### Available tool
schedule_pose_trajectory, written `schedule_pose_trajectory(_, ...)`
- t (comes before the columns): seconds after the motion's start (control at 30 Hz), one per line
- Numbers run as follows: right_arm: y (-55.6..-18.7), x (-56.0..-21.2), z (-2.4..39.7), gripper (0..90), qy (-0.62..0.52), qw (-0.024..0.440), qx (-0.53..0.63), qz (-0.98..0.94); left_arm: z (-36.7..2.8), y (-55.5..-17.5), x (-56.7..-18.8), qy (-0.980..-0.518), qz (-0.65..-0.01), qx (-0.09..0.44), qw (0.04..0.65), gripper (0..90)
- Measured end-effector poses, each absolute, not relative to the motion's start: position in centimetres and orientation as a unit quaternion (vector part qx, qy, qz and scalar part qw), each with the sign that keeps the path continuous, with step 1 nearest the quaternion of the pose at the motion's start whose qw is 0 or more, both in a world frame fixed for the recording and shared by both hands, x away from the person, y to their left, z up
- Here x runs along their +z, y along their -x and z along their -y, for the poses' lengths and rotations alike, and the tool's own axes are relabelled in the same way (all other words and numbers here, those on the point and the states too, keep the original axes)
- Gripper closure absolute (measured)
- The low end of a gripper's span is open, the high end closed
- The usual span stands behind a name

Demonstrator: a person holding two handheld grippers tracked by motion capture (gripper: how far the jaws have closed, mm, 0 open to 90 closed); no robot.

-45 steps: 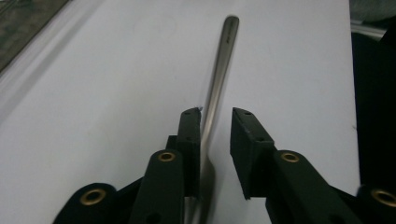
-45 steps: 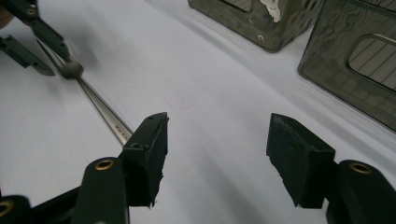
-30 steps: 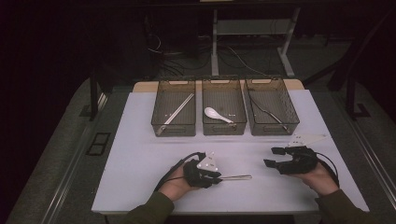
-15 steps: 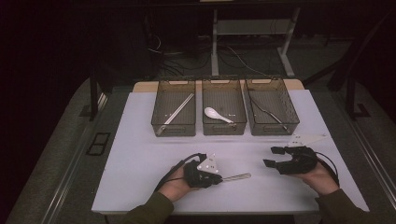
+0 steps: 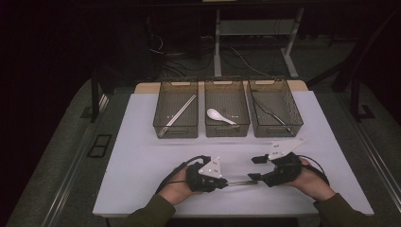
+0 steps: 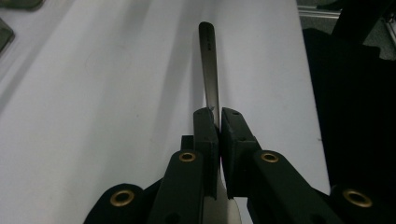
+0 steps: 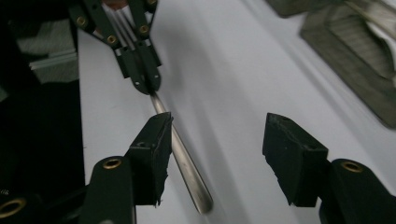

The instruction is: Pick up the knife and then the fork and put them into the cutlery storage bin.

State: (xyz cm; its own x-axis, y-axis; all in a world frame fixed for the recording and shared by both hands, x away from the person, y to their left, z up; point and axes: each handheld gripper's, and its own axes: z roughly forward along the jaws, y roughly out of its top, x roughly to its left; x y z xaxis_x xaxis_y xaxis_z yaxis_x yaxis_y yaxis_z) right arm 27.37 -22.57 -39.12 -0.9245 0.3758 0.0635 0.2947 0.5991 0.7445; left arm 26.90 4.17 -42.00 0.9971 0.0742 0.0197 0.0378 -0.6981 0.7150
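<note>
We are clamping a fork (image 5: 242,182) in our left gripper (image 5: 223,183), the jaws clenched on its handle just behind the tines; in the left gripper view the bare handle (image 6: 209,70) is running from the pads toward 12 o'clock over the white table (image 5: 142,156). In the high view the fork is lying near the table's front edge, pointing from the left gripper toward 3 o'clock at our right gripper (image 5: 254,168).

The right gripper is standing released, its jaws having just been closing a little, with the handle end (image 7: 187,172) passing along the inner face of the jaw at 9 o'clock in its own view, the other jaw well apart.

At 12 o'clock on the table three bins are sitting in a row: chopsticks (image 5: 179,113), a white spoon (image 5: 218,116), and metal cutlery (image 5: 272,113).
</note>
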Motion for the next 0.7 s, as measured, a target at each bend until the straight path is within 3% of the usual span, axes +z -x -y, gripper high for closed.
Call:
schedule_pose_trajectory(0.43, -27.8, -40.2, 17.3, 52.5, -0.06, 0.012, 0.355, -0.933, -4.3, -26.5, -41.2, -0.922, -0.008, 0.029, 0.385, 84.9)
schedule_pose_trajectory(0.7, -27.6, -41.4, 16.2, 63.9, -0.045, -0.007, 0.321, -0.946, -4.2, -26.0, -40.9, -0.92, 0.011, 0.027, 0.39, 84.9)
